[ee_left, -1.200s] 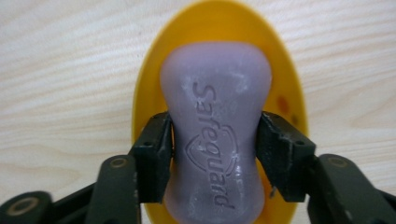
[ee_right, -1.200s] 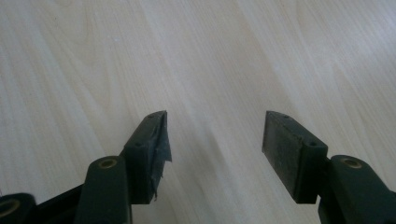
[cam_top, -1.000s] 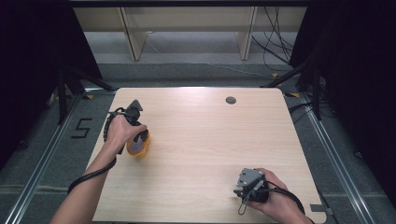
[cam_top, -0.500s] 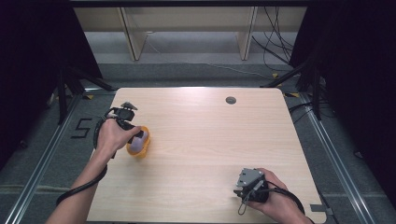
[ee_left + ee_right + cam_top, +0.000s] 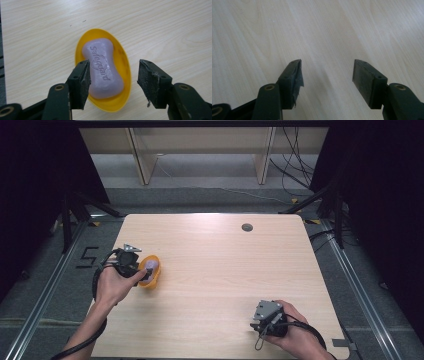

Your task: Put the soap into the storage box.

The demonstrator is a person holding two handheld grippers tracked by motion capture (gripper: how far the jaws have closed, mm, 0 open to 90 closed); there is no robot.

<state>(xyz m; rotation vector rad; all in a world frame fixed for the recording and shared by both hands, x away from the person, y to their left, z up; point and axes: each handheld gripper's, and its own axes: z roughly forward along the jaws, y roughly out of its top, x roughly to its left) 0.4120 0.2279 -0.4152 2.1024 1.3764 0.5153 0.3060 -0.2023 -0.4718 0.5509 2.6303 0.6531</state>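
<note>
Right hand-held gripper (image 5: 260,319) sits low at the table's (image 5: 215,270) near right corner, jaws spread over bare wood. Left hand-held gripper (image 5: 113,75) also spread, hovering over a purple soap bar (image 5: 103,67) (stamped Safeguard) lying in a yellow oval dish (image 5: 123,60) near the left edge. Small dark round hole (image 5: 247,227) farther back. Cables (image 5: 295,165) and shelf legs (image 5: 142,157) on the floor beyond.

Light wooden table (image 5: 215,270), visible grain. Small dark round hole (image 5: 247,227) near far edge of table. Grey floor (image 5: 200,195) around table. Number marking (image 5: 88,256) on floor at left side. Pale shelf legs (image 5: 141,160) behind table. Black cables (image 5: 295,165) on floor at far right.
</note>
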